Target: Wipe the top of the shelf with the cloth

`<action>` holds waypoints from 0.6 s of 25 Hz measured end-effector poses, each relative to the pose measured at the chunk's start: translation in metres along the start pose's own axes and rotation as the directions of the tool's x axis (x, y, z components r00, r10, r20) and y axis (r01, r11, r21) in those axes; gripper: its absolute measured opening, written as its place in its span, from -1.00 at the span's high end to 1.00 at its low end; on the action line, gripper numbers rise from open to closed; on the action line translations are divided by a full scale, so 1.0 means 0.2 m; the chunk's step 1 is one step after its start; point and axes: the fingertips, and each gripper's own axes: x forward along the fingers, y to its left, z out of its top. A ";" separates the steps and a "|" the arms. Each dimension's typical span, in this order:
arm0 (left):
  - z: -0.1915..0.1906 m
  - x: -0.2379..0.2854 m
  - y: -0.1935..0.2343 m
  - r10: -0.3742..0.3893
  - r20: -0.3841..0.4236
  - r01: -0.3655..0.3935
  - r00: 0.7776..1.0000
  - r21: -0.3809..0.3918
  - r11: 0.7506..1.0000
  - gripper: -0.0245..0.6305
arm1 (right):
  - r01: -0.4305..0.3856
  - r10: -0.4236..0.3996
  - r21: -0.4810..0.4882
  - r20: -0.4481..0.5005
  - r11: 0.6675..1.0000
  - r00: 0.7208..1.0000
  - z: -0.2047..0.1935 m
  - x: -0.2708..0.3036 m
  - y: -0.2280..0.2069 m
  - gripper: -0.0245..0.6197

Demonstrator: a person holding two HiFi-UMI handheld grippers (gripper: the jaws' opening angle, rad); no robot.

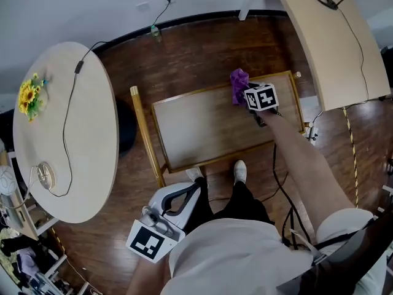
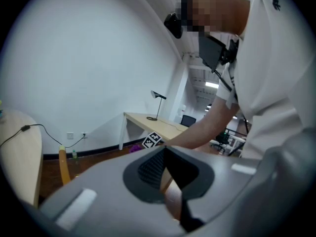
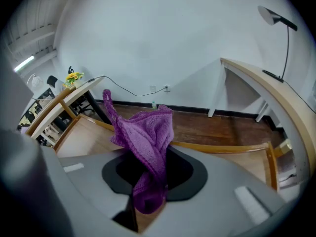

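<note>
While the wipe is not yet visibly under way, the head view puts the right gripper (image 1: 249,96) at the far right corner of the shelf (image 1: 202,131), with the purple cloth (image 1: 238,82) bunched at its tip by the wooden rail. The left gripper (image 1: 183,196) hangs low by the legs, well apart from the shelf. Left gripper view: jaws drawn together, nothing between them. Right gripper view: jaws clenched on the cloth's lower fold, the rest standing up crumpled above the pale top. Judgement: the cloth looks lifted, not flat. To wipe well, lower it until the knit spreads on the panel. Then draw long overlapping passes toward the near left corner, keeping the cloth off the raised rail so it does not snag.
</note>
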 end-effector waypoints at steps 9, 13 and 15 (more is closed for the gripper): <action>-0.01 0.19 -0.18 -0.001 -0.028 0.001 1.000 -0.011 1.000 0.86 | 0.167 -0.165 0.059 -0.042 0.984 0.985 -0.18 -0.22 -0.74 0.60; -0.05 0.26 -0.26 -0.005 -0.045 0.004 0.999 -0.014 1.000 0.86 | 0.216 -0.212 0.098 -0.047 0.971 0.976 -0.24 -0.30 -0.99 0.60; -0.06 0.30 -0.29 -0.012 -0.049 0.012 0.999 -0.008 1.000 0.87 | 0.234 -0.229 0.097 -0.057 0.967 0.972 -0.26 -0.32 -1.07 0.60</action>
